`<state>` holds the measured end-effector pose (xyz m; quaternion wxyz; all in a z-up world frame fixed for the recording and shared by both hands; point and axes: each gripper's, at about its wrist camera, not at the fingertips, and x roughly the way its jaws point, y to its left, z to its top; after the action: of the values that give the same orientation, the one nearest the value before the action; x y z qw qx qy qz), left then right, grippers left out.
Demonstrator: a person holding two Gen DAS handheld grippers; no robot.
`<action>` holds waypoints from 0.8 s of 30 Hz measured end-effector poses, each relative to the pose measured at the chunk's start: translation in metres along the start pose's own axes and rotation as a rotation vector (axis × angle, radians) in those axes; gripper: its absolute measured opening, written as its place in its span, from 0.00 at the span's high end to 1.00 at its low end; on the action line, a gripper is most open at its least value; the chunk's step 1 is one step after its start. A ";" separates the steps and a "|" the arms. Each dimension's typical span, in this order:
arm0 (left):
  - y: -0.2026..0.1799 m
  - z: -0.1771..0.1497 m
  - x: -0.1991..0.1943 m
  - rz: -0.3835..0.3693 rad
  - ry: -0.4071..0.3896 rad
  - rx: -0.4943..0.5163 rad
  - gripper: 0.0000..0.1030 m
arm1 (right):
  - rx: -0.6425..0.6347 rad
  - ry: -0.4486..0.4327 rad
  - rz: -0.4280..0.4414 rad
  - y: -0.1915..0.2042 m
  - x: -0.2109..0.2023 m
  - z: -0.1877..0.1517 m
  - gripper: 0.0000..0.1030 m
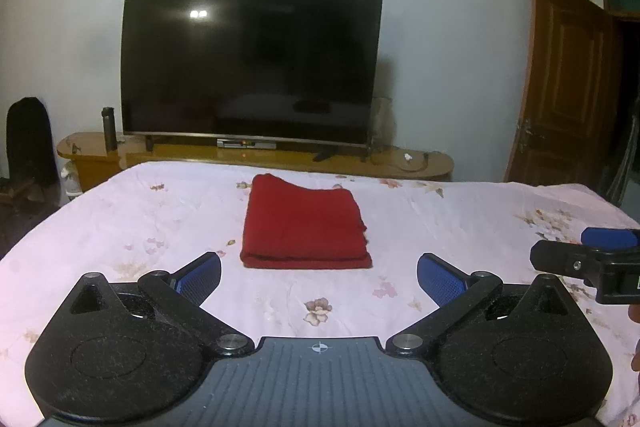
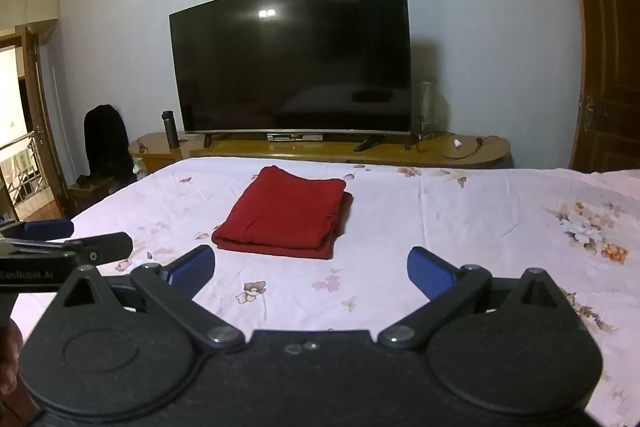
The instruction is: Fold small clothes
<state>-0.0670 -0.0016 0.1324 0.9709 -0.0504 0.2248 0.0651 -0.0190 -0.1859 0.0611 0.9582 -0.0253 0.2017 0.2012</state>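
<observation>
Right gripper (image 1: 592,259) is cut off at the left view's edge; left gripper (image 2: 68,247) likewise in the right view. Each own view shows both spread wide, holding nothing, above the bed (image 1: 460,219). Red garment (image 1: 305,223) lies folded mid-bed, ahead of both, untouched.

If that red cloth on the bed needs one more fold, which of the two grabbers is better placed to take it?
Left, narrowly. The left gripper faces the folded red cloth head-on, its near edge between the open fingers. From the right gripper, also open, the cloth lies off to its left.
</observation>
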 end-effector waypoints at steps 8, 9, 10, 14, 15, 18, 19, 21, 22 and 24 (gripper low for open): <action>-0.002 0.005 -0.004 0.003 -0.014 0.011 0.00 | -0.006 0.000 0.010 0.003 0.000 0.006 0.01; -0.001 0.006 -0.004 0.002 -0.016 0.007 0.00 | -0.012 0.000 0.007 0.004 0.001 0.007 0.01; -0.001 0.006 -0.004 0.004 -0.017 0.007 0.00 | -0.013 -0.004 0.005 0.004 0.000 0.007 0.01; 0.001 0.005 -0.003 0.011 -0.013 0.004 0.00 | -0.007 -0.004 0.007 0.003 -0.002 0.006 0.01; 0.001 0.005 -0.003 0.013 -0.011 0.005 0.00 | -0.008 -0.002 0.007 0.002 -0.001 0.006 0.01; 0.002 0.004 -0.003 0.016 -0.007 0.005 0.00 | -0.006 0.001 0.009 0.002 -0.001 0.004 0.01; 0.003 0.004 -0.004 0.016 -0.007 0.005 0.00 | -0.005 0.002 0.010 0.002 -0.001 0.004 0.01; 0.003 0.004 -0.003 0.018 -0.007 0.005 0.00 | -0.006 0.002 0.011 0.003 0.000 0.005 0.01; 0.004 0.004 -0.003 0.016 -0.006 0.005 0.00 | -0.008 0.003 0.013 0.002 0.001 0.006 0.01; 0.003 0.003 -0.003 0.017 -0.007 0.006 0.00 | -0.010 0.001 0.012 0.001 0.002 0.006 0.01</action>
<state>-0.0686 0.0017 0.1364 0.9713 -0.0456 0.2221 0.0727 -0.0157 -0.1833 0.0664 0.9567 -0.0290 0.2014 0.2081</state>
